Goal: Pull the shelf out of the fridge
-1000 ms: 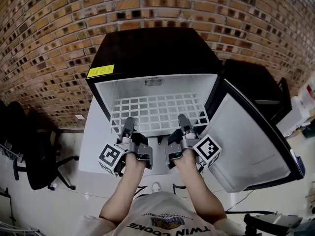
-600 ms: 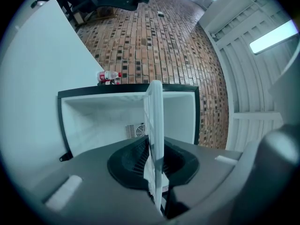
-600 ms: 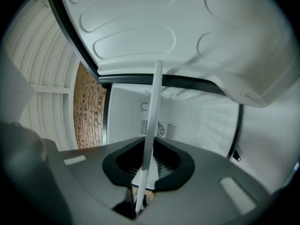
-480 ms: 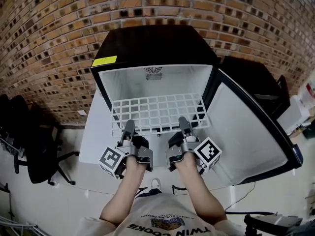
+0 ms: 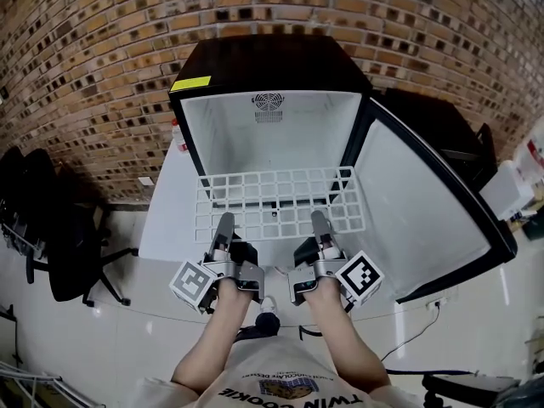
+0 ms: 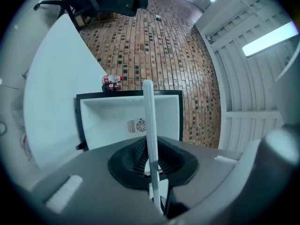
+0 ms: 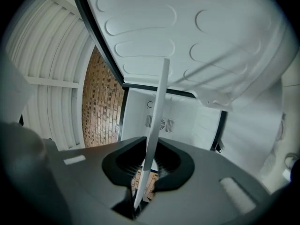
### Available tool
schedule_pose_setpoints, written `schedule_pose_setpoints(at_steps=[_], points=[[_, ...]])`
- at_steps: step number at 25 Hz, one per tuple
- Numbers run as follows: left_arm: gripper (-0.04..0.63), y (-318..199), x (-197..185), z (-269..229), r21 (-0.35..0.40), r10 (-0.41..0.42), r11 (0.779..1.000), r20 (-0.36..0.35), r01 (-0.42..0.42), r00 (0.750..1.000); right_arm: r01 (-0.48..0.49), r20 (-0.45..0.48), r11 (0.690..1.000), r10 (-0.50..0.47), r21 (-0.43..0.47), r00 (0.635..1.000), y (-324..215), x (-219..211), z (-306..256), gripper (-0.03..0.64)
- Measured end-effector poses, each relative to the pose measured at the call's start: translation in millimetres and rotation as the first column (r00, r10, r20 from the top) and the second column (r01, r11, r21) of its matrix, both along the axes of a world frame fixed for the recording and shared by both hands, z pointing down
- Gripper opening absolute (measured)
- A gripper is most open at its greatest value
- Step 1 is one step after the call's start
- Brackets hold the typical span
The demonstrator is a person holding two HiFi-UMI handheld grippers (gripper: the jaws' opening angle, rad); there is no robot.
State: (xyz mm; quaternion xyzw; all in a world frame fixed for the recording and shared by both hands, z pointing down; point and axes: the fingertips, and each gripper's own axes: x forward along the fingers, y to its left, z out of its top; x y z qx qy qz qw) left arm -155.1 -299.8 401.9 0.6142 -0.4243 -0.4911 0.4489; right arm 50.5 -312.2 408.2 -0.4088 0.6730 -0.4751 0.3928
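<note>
The white wire shelf [image 5: 276, 201] hangs mostly out of the black fridge [image 5: 268, 66], only its back edge near the white cavity. My left gripper [image 5: 223, 226] grips the shelf's front edge at the left, and my right gripper [image 5: 320, 225] grips it at the right. In the left gripper view the shelf [image 6: 149, 121] shows edge-on as a thin white bar between the jaws of the left gripper [image 6: 151, 159], which have just been closing on it. In the right gripper view the shelf [image 7: 157, 111] runs between the jaws of the right gripper [image 7: 149, 162], which have just been opening slightly.
The fridge door [image 5: 416, 202] stands wide open at the right. A brick wall [image 5: 102, 49] runs behind the fridge. Black office chairs [image 5: 51, 236] stand at the left, a dark cabinet [image 5: 433, 130] at the right. Bottles [image 6: 111, 81] sit beside the fridge.
The shelf has slid farther out of the fridge toward the person. Both grippers have drawn back together with its front edge held.
</note>
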Motion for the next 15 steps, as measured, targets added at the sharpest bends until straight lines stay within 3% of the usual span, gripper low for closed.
schedule_pose_setpoints(at_steps=[15], points=[[0.018,37,4,-7,0.014,0.007,1.000,0.037,-0.007,0.999,-0.004,-0.009,1.000,0.005,0.016,1.000,37,5,-1,0.054]])
